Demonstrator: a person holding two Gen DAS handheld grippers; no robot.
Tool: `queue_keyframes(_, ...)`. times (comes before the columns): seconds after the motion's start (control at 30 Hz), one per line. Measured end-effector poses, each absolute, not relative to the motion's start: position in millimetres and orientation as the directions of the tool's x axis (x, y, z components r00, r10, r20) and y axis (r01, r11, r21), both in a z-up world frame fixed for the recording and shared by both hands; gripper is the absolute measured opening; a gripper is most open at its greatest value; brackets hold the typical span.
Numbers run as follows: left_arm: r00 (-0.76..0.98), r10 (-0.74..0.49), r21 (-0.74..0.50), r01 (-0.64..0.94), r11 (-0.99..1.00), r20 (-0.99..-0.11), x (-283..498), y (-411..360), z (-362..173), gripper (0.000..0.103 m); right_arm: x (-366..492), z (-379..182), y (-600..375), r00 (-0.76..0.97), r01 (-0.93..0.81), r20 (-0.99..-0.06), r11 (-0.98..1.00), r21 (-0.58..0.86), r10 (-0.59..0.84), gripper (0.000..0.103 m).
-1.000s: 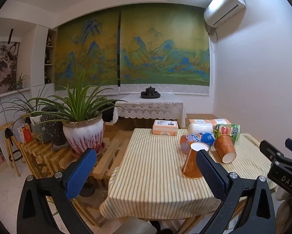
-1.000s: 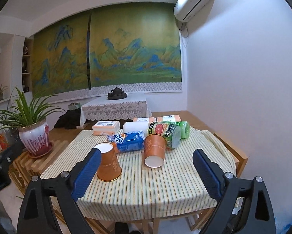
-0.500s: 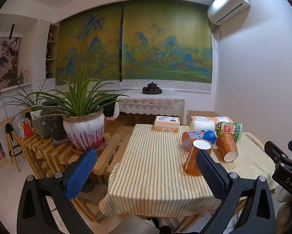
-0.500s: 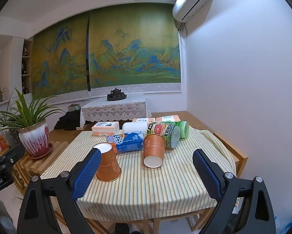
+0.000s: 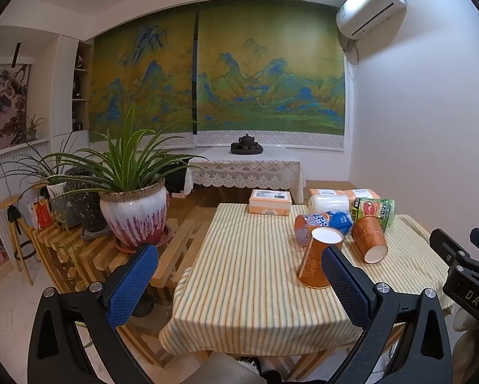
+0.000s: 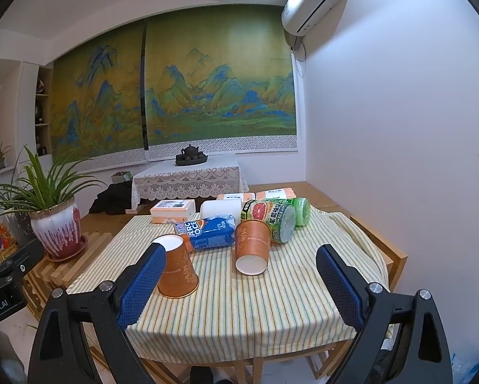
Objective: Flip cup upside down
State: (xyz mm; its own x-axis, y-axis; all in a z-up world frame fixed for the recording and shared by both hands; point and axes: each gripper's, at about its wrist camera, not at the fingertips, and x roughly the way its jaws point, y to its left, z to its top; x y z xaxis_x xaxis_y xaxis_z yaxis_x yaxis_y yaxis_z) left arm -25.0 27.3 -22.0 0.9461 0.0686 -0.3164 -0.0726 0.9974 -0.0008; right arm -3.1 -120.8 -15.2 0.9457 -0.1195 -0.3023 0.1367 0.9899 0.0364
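A yellow-striped cloth covers the tabletop (image 6: 245, 307), where one orange paper cup (image 6: 178, 268) stands inverted; both grippers' fingers (image 5: 133, 284) (image 6: 338, 288) are spread, empty.

Two wrist views from off the table's (image 5: 245, 288) near edge, facing the mural wall (image 6: 188, 102).

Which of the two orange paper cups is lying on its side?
The orange cup beside the green can lies on its side. The other cup stands upside down, white base on top.
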Motion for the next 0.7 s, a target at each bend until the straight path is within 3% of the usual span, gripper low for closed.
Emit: queue_keyframes(0.7, 0.947, 0.059, 0.011, -0.059, 0.998, -0.316, -26.1, 25.2, -21.2, 0.103, 1.7, -20.2, -119.2, 0.941, 0.136, -0.318, 0.99, 0.033, -0.119, 0.093)
